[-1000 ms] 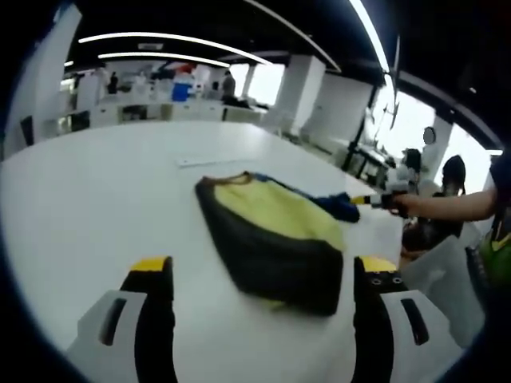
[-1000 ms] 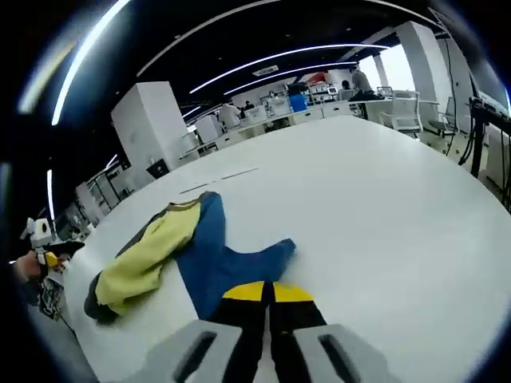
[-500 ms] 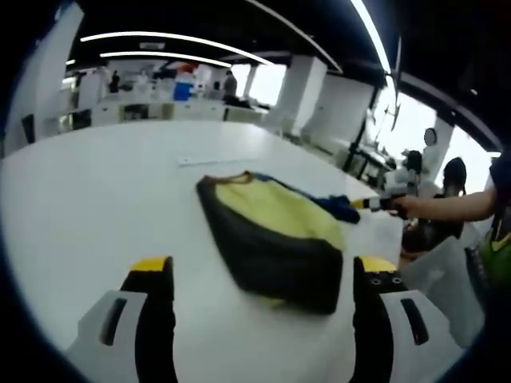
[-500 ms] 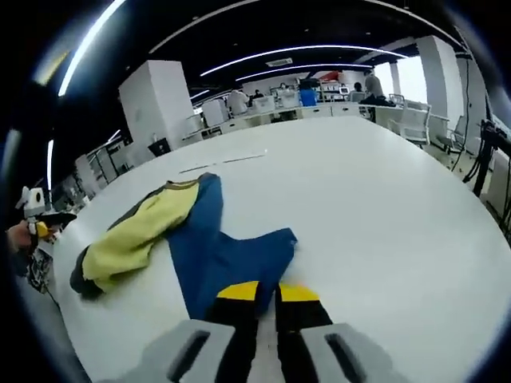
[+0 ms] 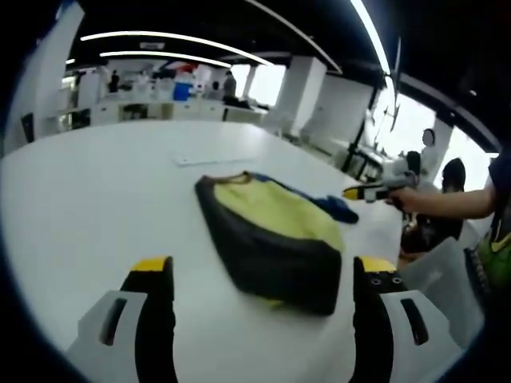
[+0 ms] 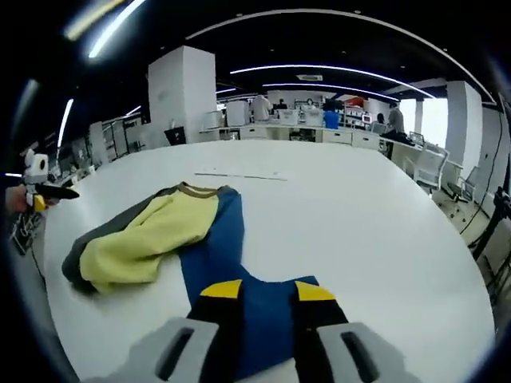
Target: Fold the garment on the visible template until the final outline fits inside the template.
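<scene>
garment [image 6: 172,239] lies half folded on the white counter [image 6: 375,215], its blue part under the released right tool [image 6: 267,291], which should clench that hem squarely before folding, while the left tool [image 5: 263,275] hovers wide apart near the yellow end.

Garment [image 6: 184,239]: soft matt cloth in yellow, blue and dark grey panels, lightly wrinkled, with a ribbed-looking neck band. Tabletop [image 6: 359,215]: smooth white surface, faint sheen under the ceiling lights. Right tongs [image 6: 267,291]: dark matt jaws, yellow tips, pale grey plastic body. Left tongs [image 5: 263,267]: same finish.
</scene>
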